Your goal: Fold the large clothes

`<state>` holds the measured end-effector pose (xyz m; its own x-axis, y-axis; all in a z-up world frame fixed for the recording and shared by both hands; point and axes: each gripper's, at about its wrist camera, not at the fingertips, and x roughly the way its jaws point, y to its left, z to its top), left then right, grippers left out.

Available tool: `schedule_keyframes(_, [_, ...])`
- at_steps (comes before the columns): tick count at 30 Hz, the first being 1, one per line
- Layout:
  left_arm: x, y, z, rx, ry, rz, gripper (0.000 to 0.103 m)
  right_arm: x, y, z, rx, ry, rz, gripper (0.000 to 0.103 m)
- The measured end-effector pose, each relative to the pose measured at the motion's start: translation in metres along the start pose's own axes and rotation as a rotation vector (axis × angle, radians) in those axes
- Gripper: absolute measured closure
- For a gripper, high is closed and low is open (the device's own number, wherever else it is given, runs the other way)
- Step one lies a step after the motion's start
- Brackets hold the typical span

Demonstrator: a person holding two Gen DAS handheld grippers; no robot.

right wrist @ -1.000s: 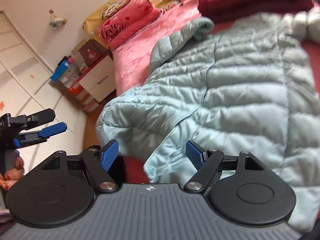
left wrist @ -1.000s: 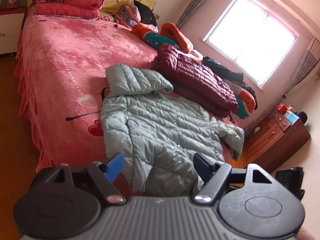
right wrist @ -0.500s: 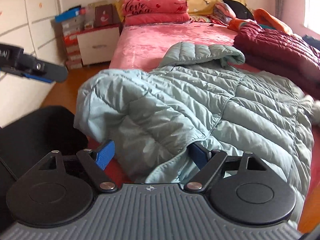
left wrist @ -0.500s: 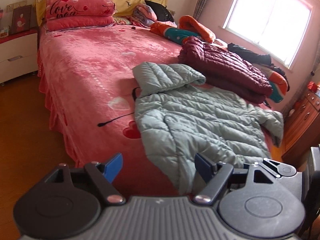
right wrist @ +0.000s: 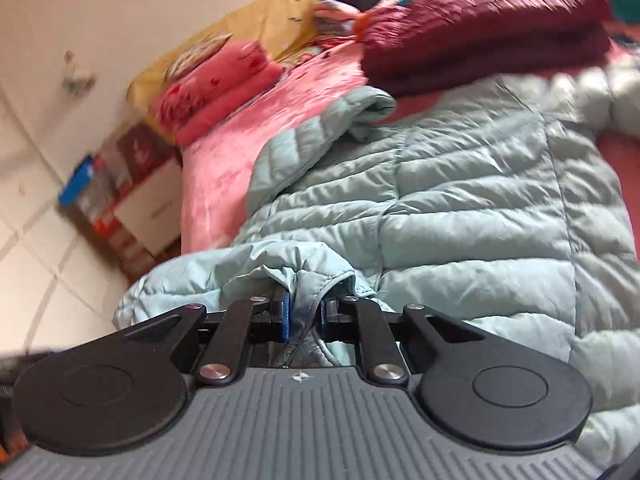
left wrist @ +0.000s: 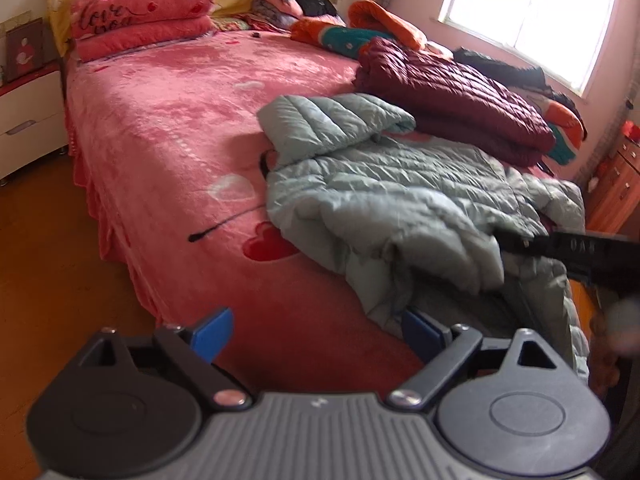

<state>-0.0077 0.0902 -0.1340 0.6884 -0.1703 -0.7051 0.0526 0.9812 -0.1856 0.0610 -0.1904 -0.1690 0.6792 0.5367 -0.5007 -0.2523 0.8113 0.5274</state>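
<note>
Clamping a bunched edge of the pale green puffer jacket [right wrist: 460, 216], the right gripper [right wrist: 304, 314] has just closed its jaws on the fabric. The jacket lies on the pink bed [left wrist: 168, 128], hood toward the pillows, long axis running from hood to the near bed edge. The left gripper [left wrist: 316, 332] has been opening, nothing between its jaws; the jacket's near hem lies just beside its right-hand finger.

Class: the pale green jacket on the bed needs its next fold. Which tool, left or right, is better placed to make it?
Right. The right tool has just closed on the jacket edge; the left tool is open and empty above the bed.
</note>
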Motion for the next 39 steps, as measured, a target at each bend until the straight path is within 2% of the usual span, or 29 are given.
schedule_keyframes(4, [0.017,-0.024,0.0,0.093,0.039,-0.03,0.012,0.002,-0.015,-0.001,0.105,-0.003,0.037,0.088])
schedule_keyframes(8, [0.039,-0.045,0.002,0.17,0.042,-0.018,0.012,-0.008,-0.017,-0.006,0.149,-0.007,0.074,0.088])
schedule_keyframes(12, [0.062,-0.06,0.008,0.207,-0.009,0.046,0.012,-0.021,-0.014,-0.001,0.158,-0.02,0.099,0.088])
schedule_keyframes(17, [0.078,-0.068,0.019,0.152,-0.097,0.079,0.014,-0.022,-0.014,0.001,0.133,-0.018,0.106,0.088])
schedule_keyframes(19, [0.083,-0.07,0.024,0.128,-0.126,0.12,0.024,-0.02,-0.015,0.002,0.129,-0.018,0.105,0.088])
schedule_keyframes(21, [0.084,-0.065,0.029,0.106,-0.127,0.15,0.049,-0.013,-0.019,0.004,0.13,-0.016,0.105,0.088])
schedule_keyframes(22, [0.083,-0.061,0.03,0.093,-0.122,0.154,0.055,-0.013,-0.019,0.003,0.129,-0.015,0.105,0.088])
schedule_keyframes(24, [0.077,-0.052,0.032,0.069,-0.103,0.154,0.077,-0.014,-0.019,0.003,0.123,-0.011,0.106,0.088])
schedule_keyframes(26, [0.066,-0.042,0.031,0.036,-0.078,0.136,0.084,-0.014,-0.018,0.002,0.116,-0.004,0.111,0.088])
schedule_keyframes(29, [0.041,-0.027,0.021,-0.001,-0.042,0.109,0.089,-0.016,-0.016,0.0,0.108,0.016,0.128,0.088])
schedule_keyframes(32, [0.013,-0.007,0.004,-0.066,0.02,0.077,0.089,-0.017,-0.011,-0.005,0.089,0.063,0.169,0.087])
schedule_keyframes(37, [-0.016,0.015,-0.016,-0.163,0.079,0.062,0.089,-0.004,0.014,-0.024,-0.014,0.236,0.226,0.086])
schedule_keyframes(39, [-0.024,0.018,-0.021,-0.184,0.067,0.067,0.089,0.002,0.024,-0.035,-0.071,0.305,0.212,0.081])
